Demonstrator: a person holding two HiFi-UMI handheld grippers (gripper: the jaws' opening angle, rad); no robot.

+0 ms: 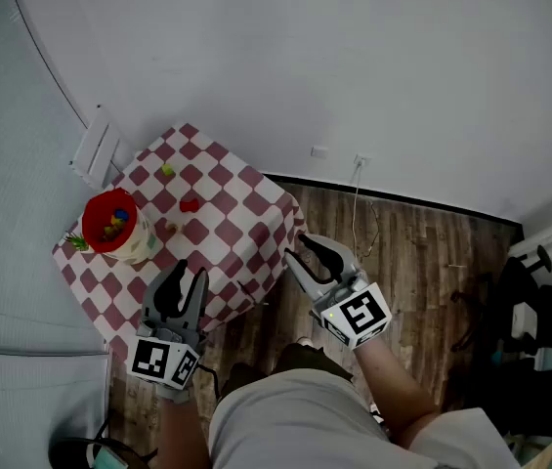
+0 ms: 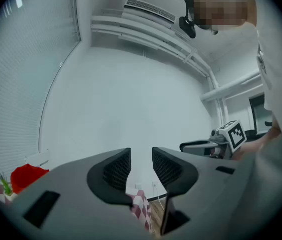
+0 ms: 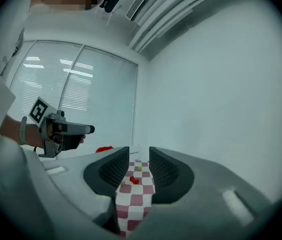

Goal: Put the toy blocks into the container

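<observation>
1 container [image 1: 90, 218], 1 grn blk [image 1: 166, 170], 1 red blk [image 1: 190, 204]

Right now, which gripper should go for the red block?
Left, probably. The left gripper hangs over the checkered cloth, nearer the red block and red container. The right gripper sits off the cloth's right corner. Both open, empty.

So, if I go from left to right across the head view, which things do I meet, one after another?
container → green block → red block → right gripper, open and empty
</observation>
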